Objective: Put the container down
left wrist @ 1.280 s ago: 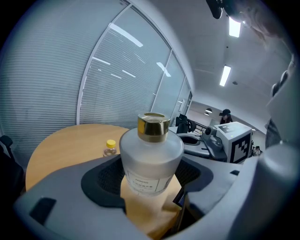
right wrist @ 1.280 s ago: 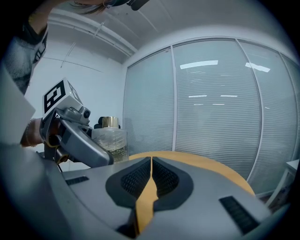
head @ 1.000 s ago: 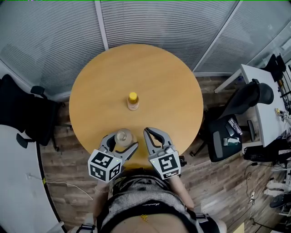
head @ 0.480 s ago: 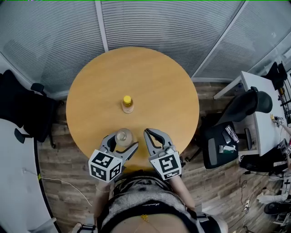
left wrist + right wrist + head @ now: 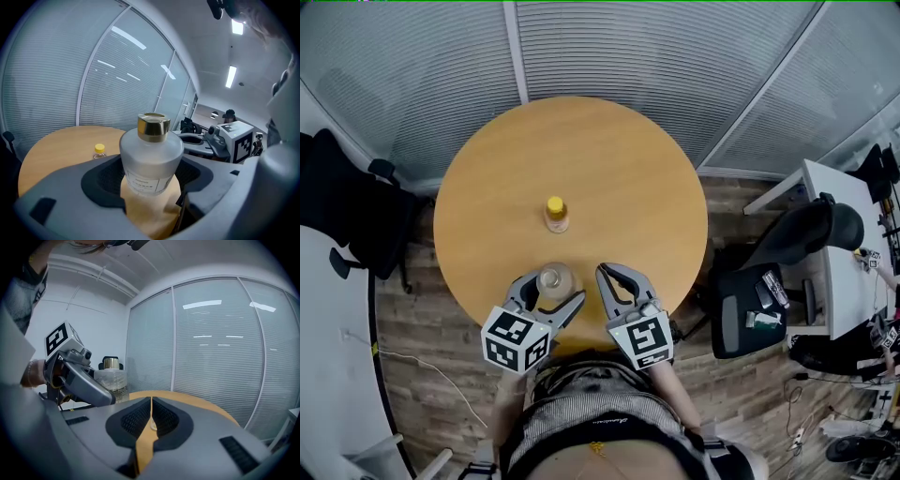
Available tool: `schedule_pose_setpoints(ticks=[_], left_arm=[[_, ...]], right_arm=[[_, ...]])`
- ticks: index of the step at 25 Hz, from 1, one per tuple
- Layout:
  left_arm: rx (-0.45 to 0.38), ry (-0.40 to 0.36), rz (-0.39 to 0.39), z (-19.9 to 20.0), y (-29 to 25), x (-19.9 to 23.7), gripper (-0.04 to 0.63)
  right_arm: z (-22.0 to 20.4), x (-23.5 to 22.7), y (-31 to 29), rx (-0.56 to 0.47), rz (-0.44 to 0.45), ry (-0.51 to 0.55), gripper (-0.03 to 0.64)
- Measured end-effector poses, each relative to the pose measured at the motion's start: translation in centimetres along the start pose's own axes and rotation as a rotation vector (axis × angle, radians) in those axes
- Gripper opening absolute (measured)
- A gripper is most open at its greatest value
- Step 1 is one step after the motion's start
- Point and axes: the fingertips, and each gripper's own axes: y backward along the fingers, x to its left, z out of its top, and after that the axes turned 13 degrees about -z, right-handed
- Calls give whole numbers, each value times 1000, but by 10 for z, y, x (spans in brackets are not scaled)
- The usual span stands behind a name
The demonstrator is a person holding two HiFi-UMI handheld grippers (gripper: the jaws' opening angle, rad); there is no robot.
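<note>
The left gripper (image 5: 551, 289) holds the container (image 5: 151, 159), squeezing it from both sides with its dark, bumpy pads. The container is a round, fat bottle made of cloudy white glass. It has a shiny gold cap on top and a small paper label low on its front. It stands straight up over the near edge of the counter (image 5: 619, 178). I cannot tell if its bottom touches the wood.

The counter is round, flat and smooth, made of light brown wood. Near its middle, well apart from the container, stands a little clear bottle (image 5: 555, 214) with a yellow cap.

The right gripper (image 5: 151, 416) is just beside the left one, over the same near edge. Its two grey jaws are pressed close, with only a thin slit between the pads, and nothing is held in it.

Grey blinds (image 5: 675, 47) with thin lines stand behind the counter, and the floor (image 5: 741, 375) is dark wood planks
</note>
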Motion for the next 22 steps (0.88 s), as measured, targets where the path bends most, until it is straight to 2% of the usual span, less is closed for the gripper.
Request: schedule_pose_setpoints(ticks=[22], left_arm=[[16,16,8,-10,-10,0,330]], right_arm=[[-10,-5,9,18,3,13,23]])
